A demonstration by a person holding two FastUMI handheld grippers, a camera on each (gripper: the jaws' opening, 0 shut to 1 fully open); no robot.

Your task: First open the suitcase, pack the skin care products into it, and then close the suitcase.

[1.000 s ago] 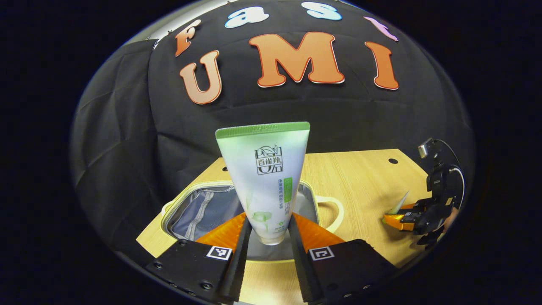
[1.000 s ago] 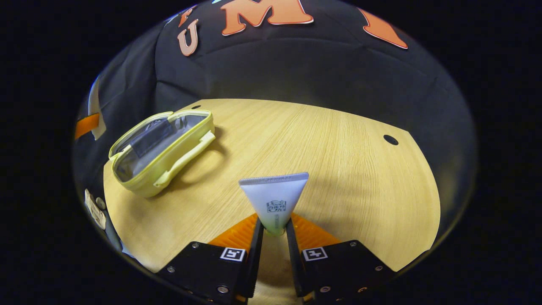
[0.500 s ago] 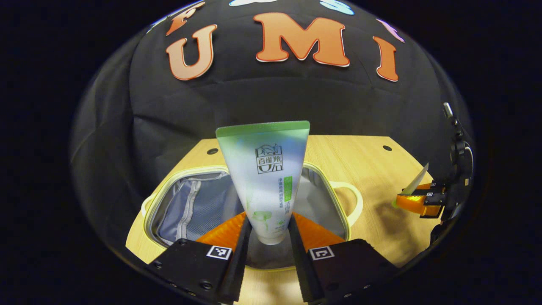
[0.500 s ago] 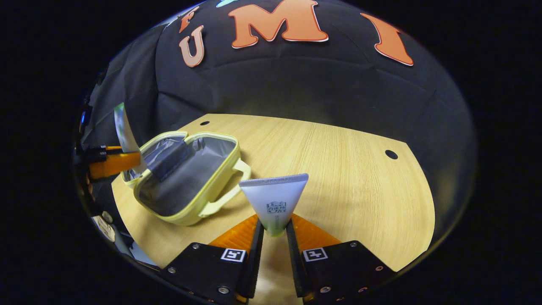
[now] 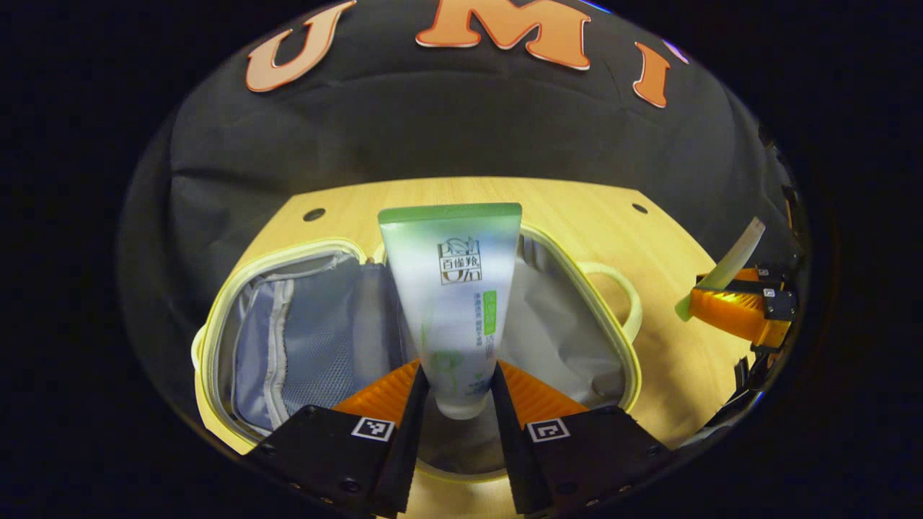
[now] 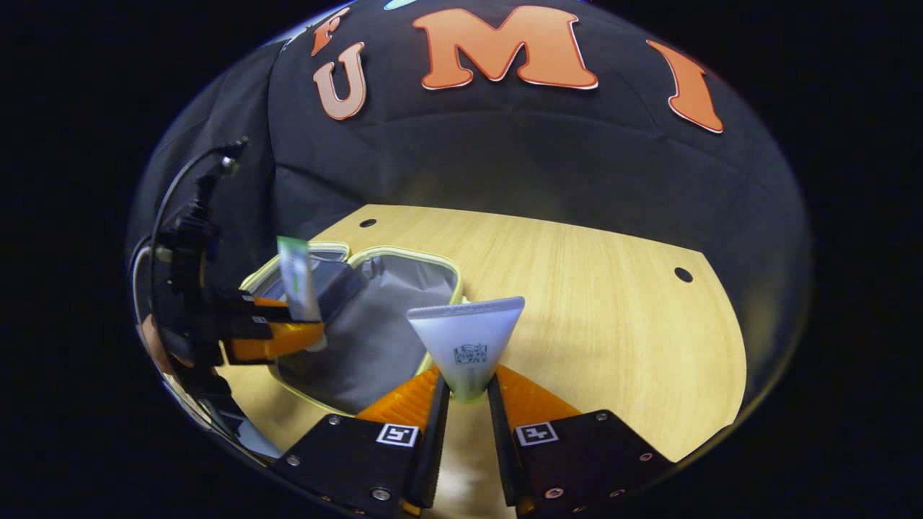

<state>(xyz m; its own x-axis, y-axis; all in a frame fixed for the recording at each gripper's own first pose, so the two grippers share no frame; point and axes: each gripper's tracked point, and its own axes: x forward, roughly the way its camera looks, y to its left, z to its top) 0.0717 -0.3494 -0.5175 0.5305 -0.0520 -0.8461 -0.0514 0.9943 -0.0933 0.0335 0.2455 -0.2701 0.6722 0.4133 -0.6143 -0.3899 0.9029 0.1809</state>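
Note:
The pale yellow suitcase (image 5: 216, 324) lies open on the wooden table, its grey lining and mesh pocket showing. My left gripper (image 5: 456, 404) is shut on a tall white tube with a green end (image 5: 454, 288), held upright over the open case. My right gripper (image 6: 469, 396) is shut on a smaller white tube (image 6: 467, 339), just right of the suitcase (image 6: 375, 324). In the right gripper view the left gripper (image 6: 274, 339) hangs over the case with its tube (image 6: 297, 277). In the left gripper view the right gripper (image 5: 743, 310) stands at the far right.
The wooden table (image 6: 591, 303) runs bare to the right of the suitcase, with small round holes (image 6: 682, 274) near its far edge. Black cloth walls close in behind and at the left. The case's handle (image 5: 624, 295) juts toward the right gripper.
Both grippers moved toward the suitcase. The left one now tilts down over the open case with its tube; the right one has drawn up close beside the case's edge.

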